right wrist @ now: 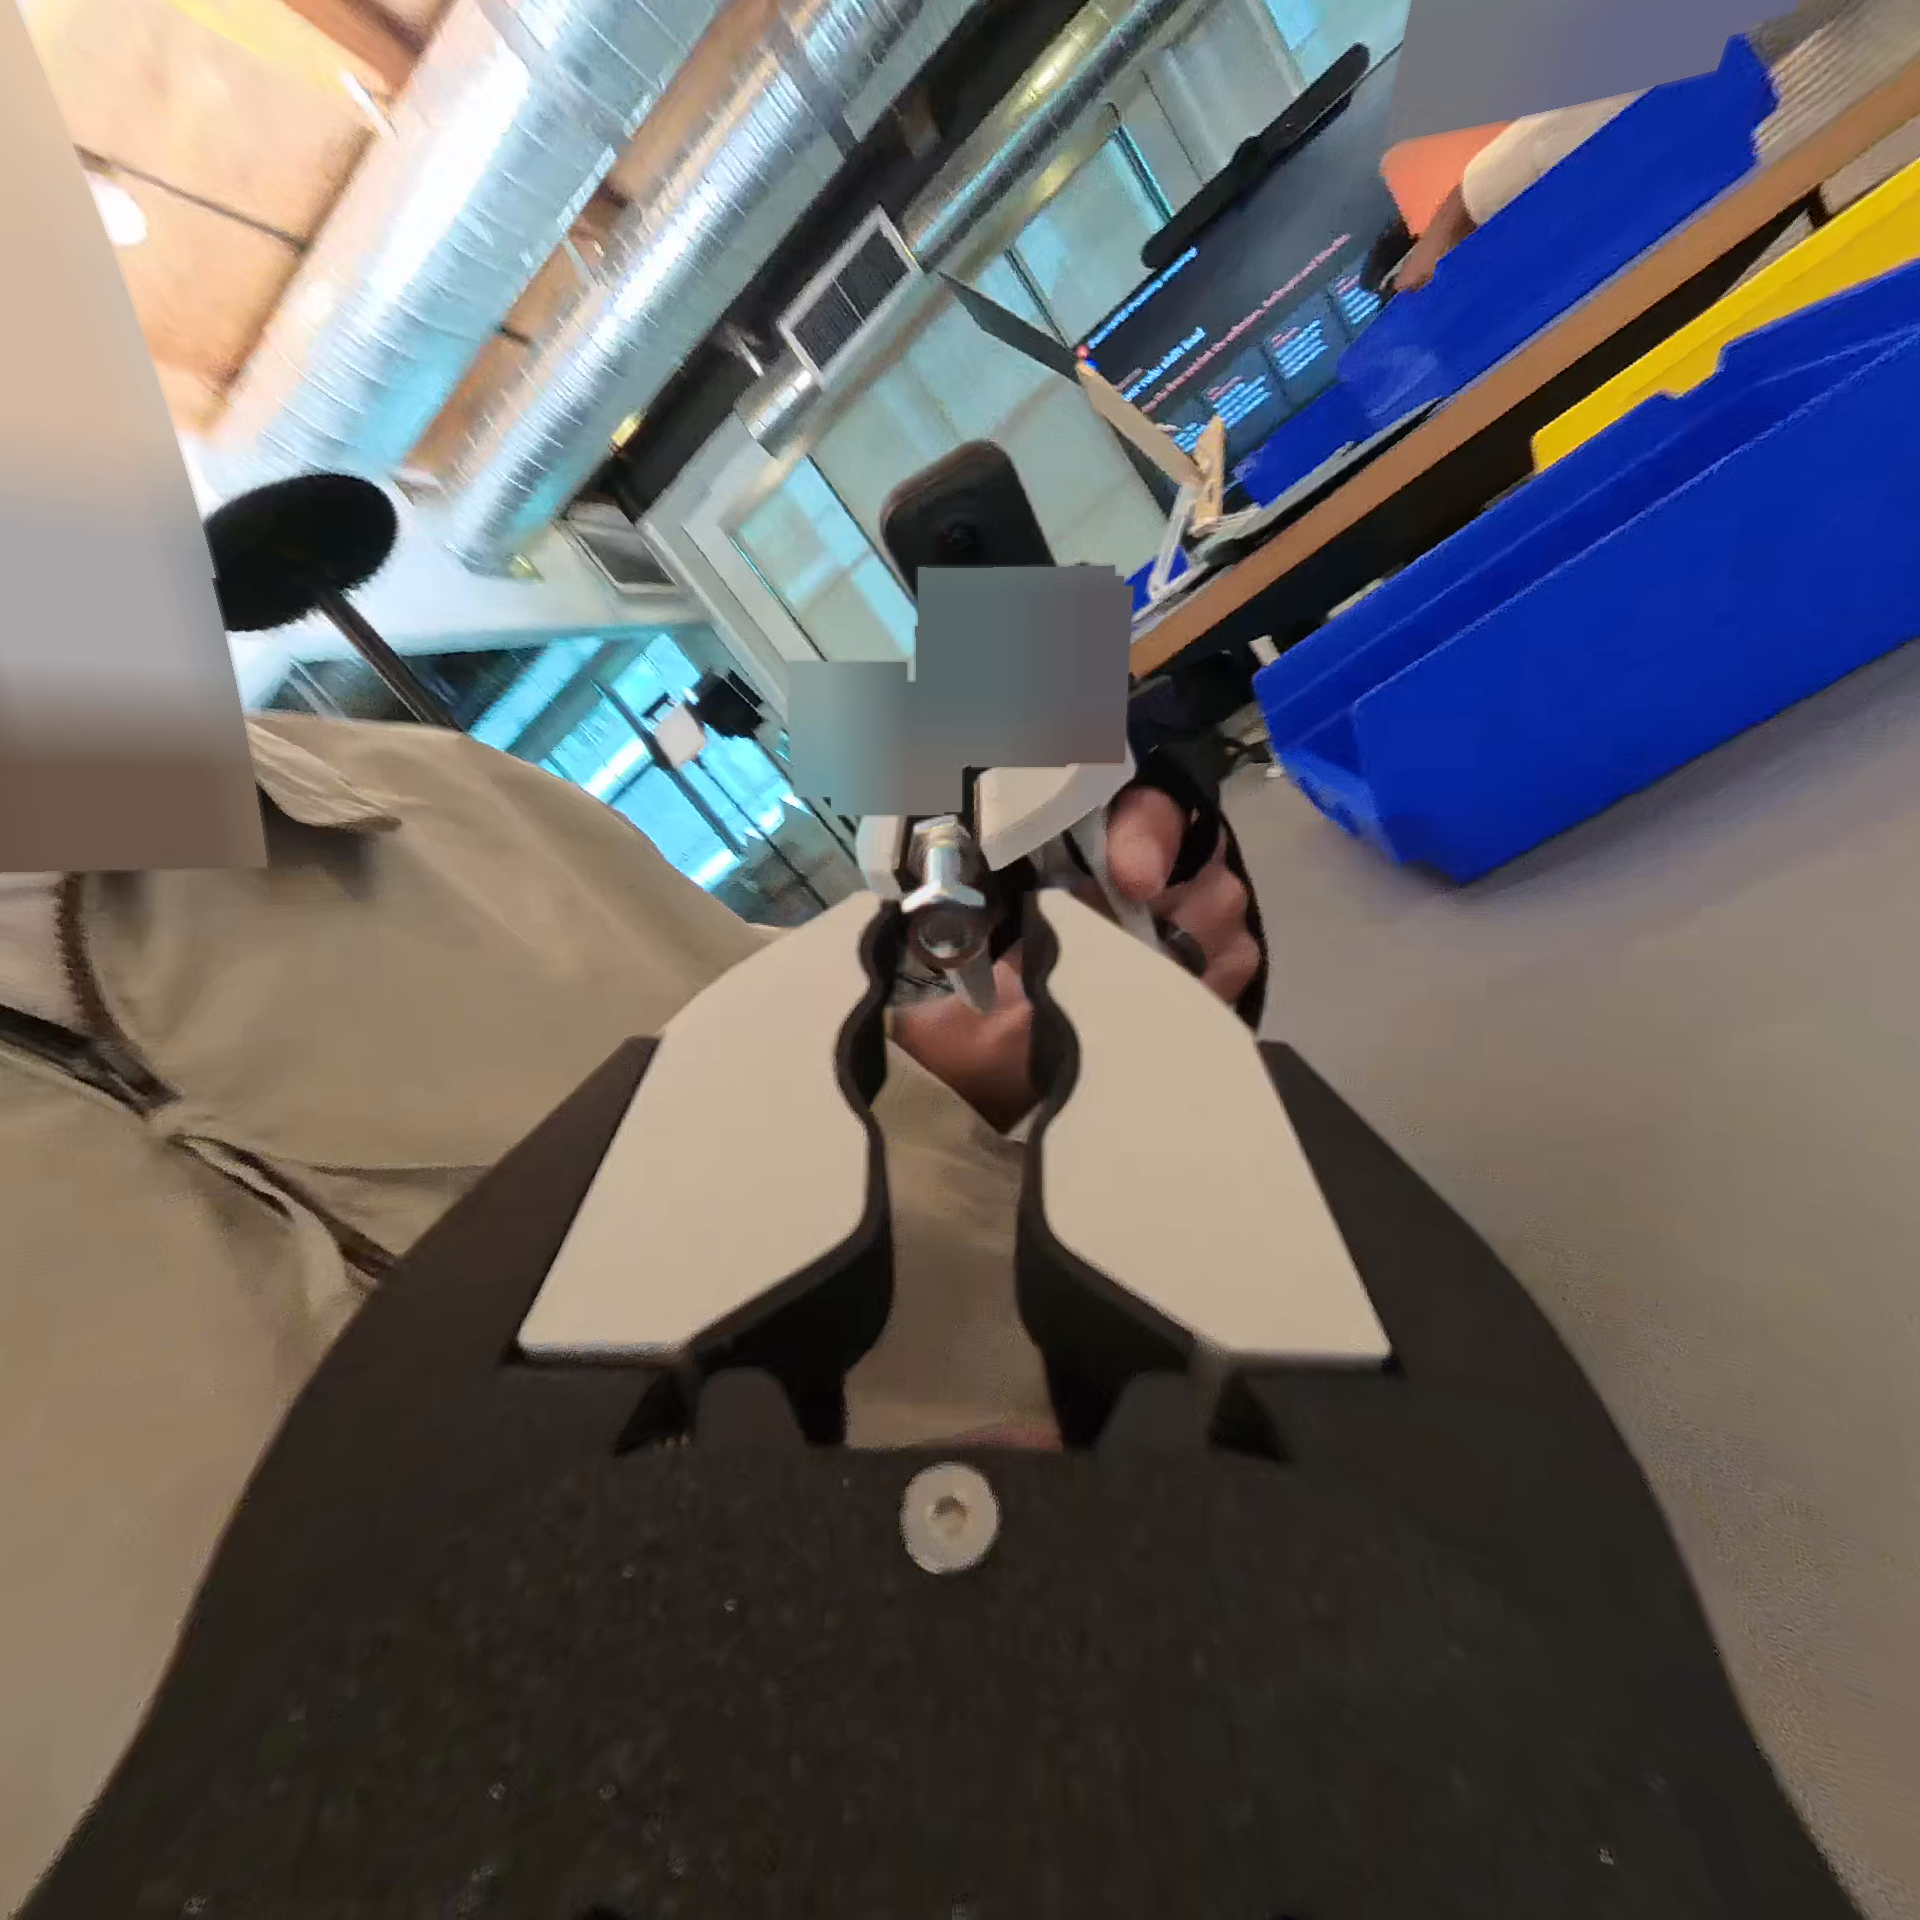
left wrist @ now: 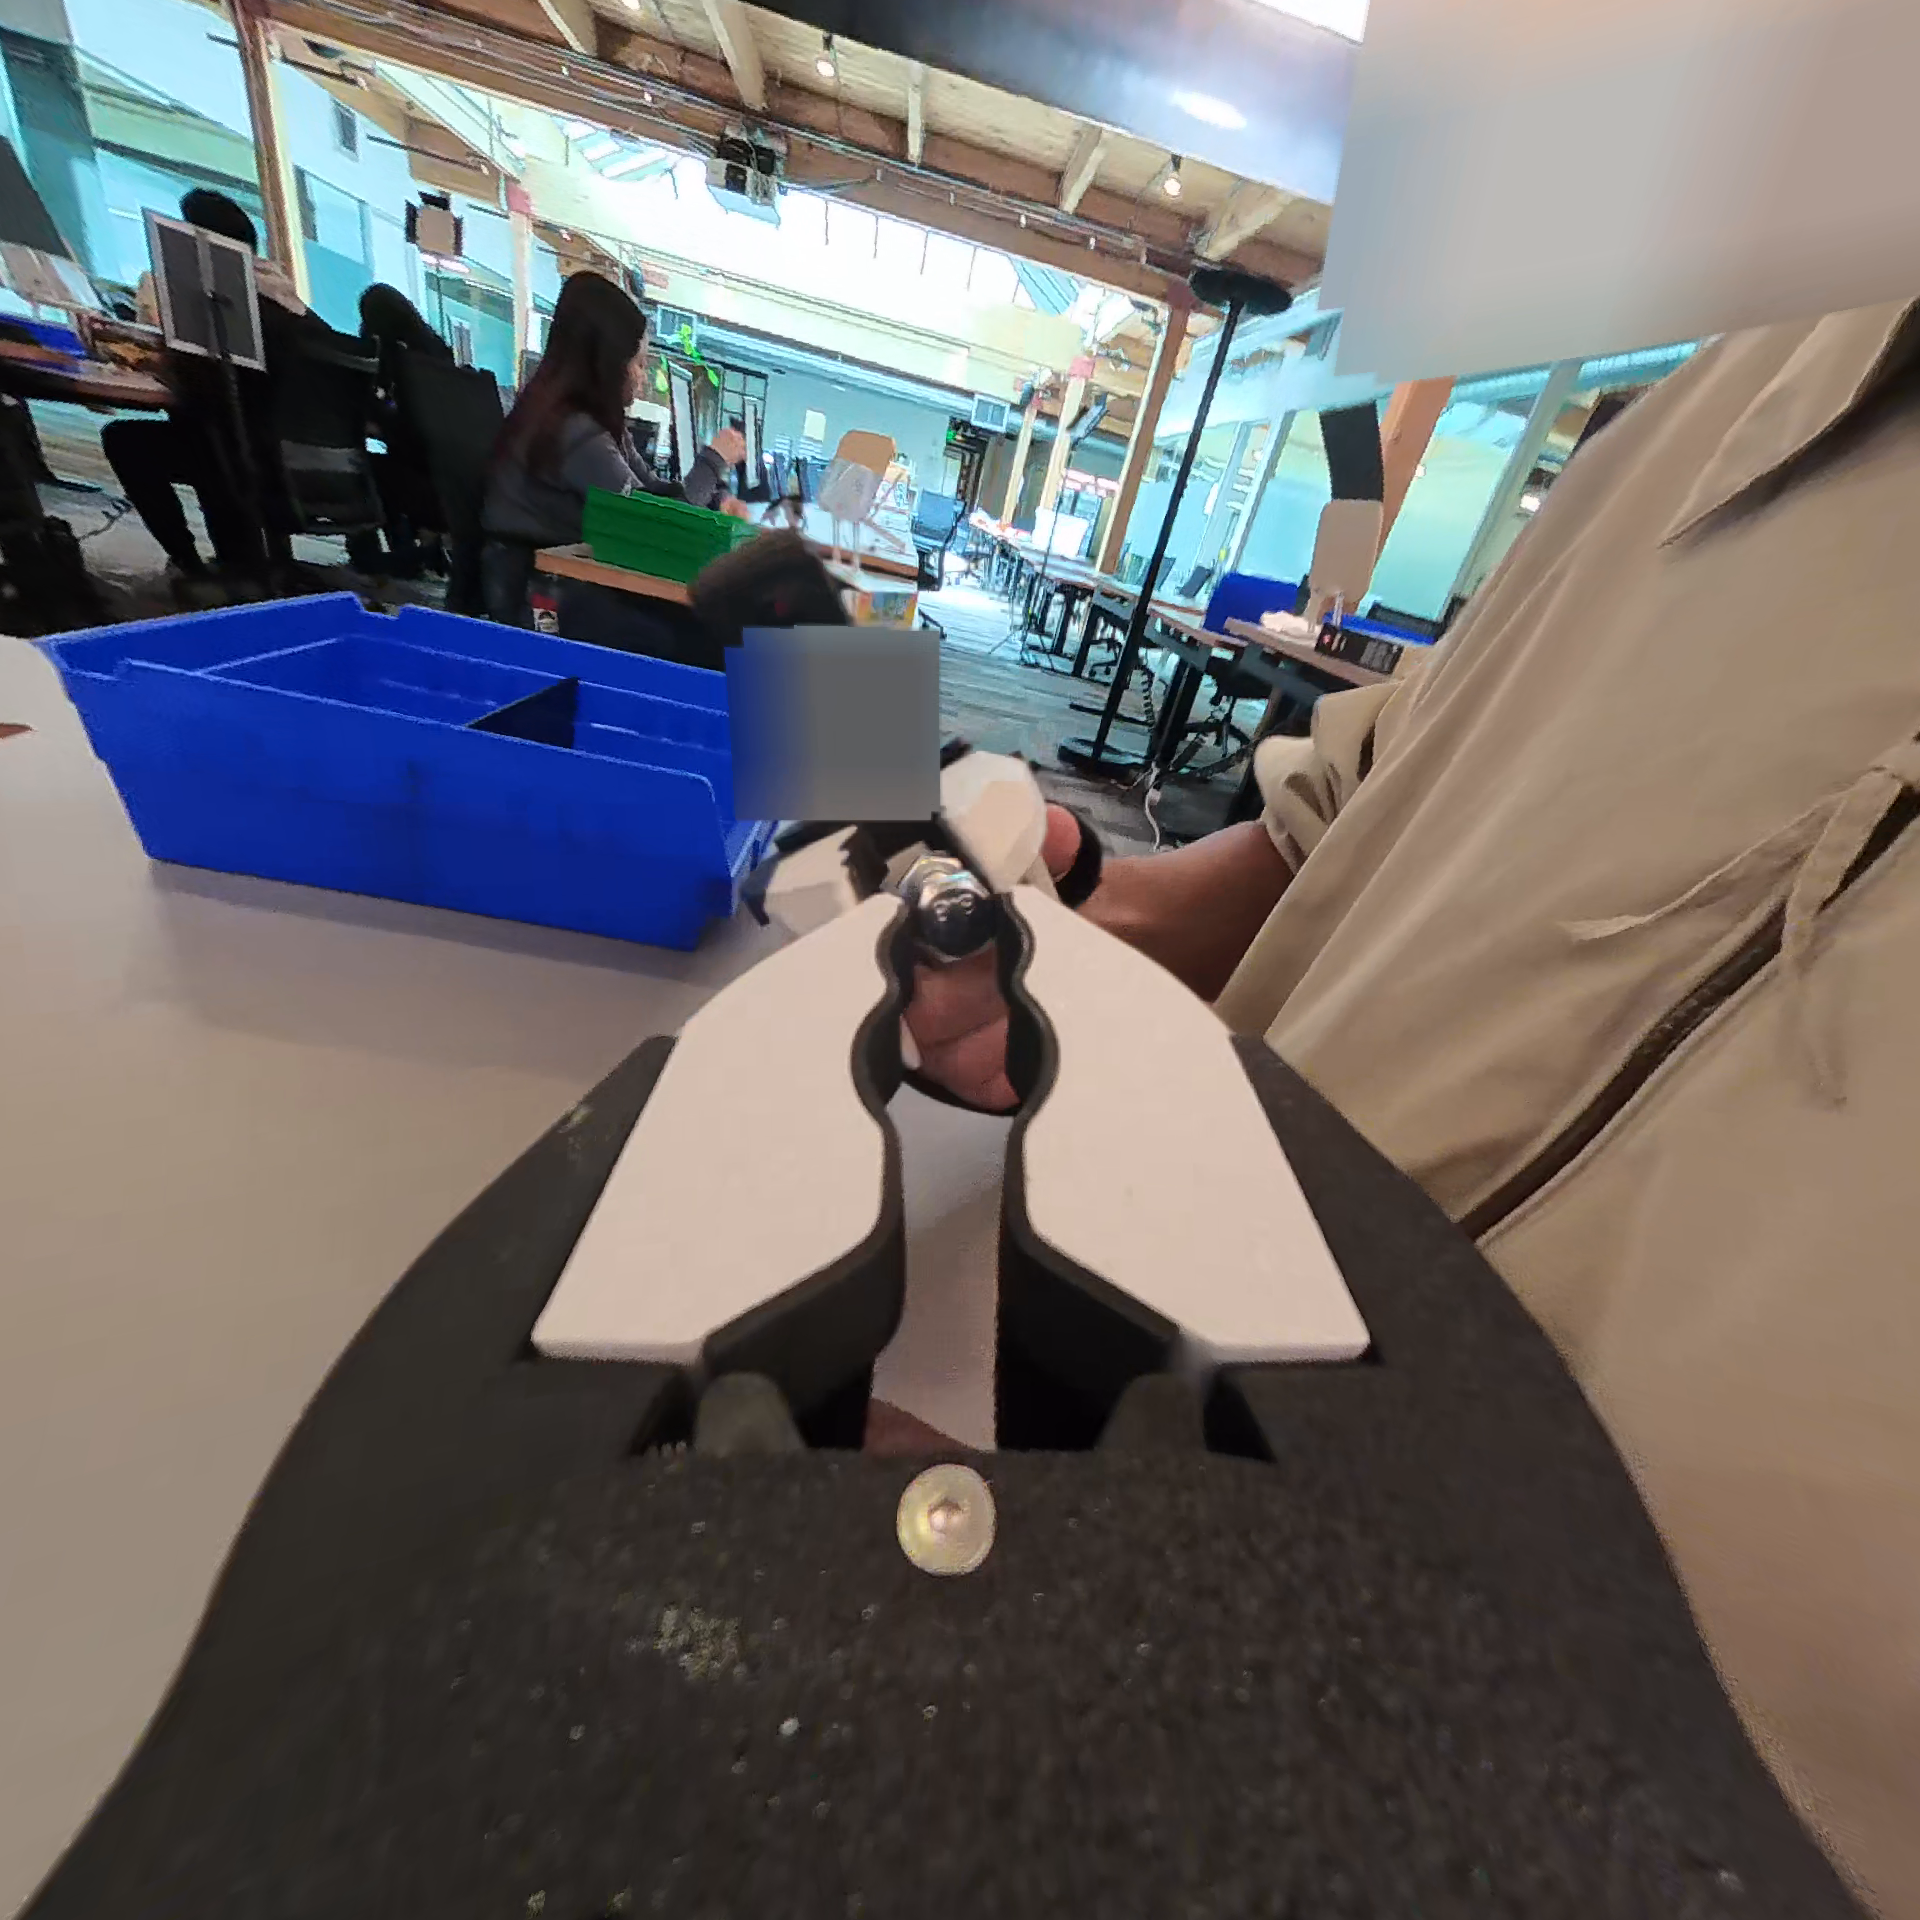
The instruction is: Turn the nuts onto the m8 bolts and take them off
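Note:
My two grippers face each other above the grey table, tip to tip. In the left wrist view my left gripper (left wrist: pixel 951 920) is shut on the silver head of the m8 bolt (left wrist: pixel 951 932). A silver nut (left wrist: pixel 928 876) sits on the bolt just beyond it. The white fingers of the right gripper (left wrist: pixel 1003 821) show behind it, held in a hand. In the right wrist view my right gripper (right wrist: pixel 945 930) is shut on the nut (right wrist: pixel 943 943). The bolt's shaft (right wrist: pixel 940 862) runs on to the left gripper's white fingers (right wrist: pixel 1029 810).
A blue divided bin (left wrist: pixel 416 748) stands on the grey table (left wrist: pixel 260 1091) at the left. It also shows in the right wrist view (right wrist: pixel 1610 675), with a yellow bin (right wrist: pixel 1714 332) behind. A person's beige jacket (left wrist: pixel 1610 883) is close by. Other people sit at far desks.

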A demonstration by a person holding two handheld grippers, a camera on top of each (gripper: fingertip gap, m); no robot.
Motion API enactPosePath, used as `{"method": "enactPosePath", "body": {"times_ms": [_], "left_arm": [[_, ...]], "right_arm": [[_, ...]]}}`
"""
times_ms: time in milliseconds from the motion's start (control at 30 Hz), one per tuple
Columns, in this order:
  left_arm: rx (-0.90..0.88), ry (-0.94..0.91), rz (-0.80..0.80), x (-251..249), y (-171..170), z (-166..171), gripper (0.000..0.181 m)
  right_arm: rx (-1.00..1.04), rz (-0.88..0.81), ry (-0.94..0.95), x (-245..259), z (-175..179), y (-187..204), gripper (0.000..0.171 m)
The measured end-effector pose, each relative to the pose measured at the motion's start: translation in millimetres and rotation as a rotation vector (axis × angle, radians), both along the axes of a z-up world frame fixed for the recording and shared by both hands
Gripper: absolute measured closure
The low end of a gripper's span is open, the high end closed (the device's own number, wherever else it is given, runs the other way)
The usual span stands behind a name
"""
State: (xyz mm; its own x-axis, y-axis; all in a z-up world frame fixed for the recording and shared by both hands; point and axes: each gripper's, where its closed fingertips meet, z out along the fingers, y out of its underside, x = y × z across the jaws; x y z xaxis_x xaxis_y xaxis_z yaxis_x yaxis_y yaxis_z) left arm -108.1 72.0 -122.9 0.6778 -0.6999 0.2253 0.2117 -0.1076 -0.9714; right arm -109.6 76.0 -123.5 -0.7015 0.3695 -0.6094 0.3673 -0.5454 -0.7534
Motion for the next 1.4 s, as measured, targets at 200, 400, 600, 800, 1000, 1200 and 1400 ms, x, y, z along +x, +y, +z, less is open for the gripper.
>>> {"method": "enactPosePath", "body": {"times_ms": [200, 400, 600, 800, 1000, 1200, 1400], "left_arm": [[0.012, 0.081, 0.025, 3.7, -0.1, -2.1, 0.167], [-0.060, -0.190, -0.044, 4.0, 0.4, 3.6, 0.167], [-0.190, -0.511, -0.138, 3.6, 3.5, 5.5, 0.167], [-0.336, -0.732, -0.196, 0.6, 10.5, -1.1, 0.167], [-0.329, -0.679, -0.158, -1.2, 12.4, -6.4, 0.167], [-0.259, -0.588, -0.124, -8.4, 9.9, -1.0, 0.167], [-0.096, -0.266, -0.045, -5.8, -0.1, 3.2, 0.167]], "right_arm": [[0.024, -0.015, 0.032, 1.6, 0.1, 0.7, 0.157], [0.501, -0.186, 0.293, 2.1, 4.5, 3.0, 0.157], [0.979, -0.335, 0.560, -0.4, 7.7, 8.1, 0.156], [1.341, -0.456, 0.767, -4.4, 3.0, 14.4, 0.157], [1.217, -0.408, 0.657, -5.2, -3.6, 14.4, 0.155], [0.878, -0.318, 0.453, -1.5, -5.3, 8.8, 0.125], [0.173, -0.177, 0.111, -0.5, -5.0, 15.2, 0.132]]}}
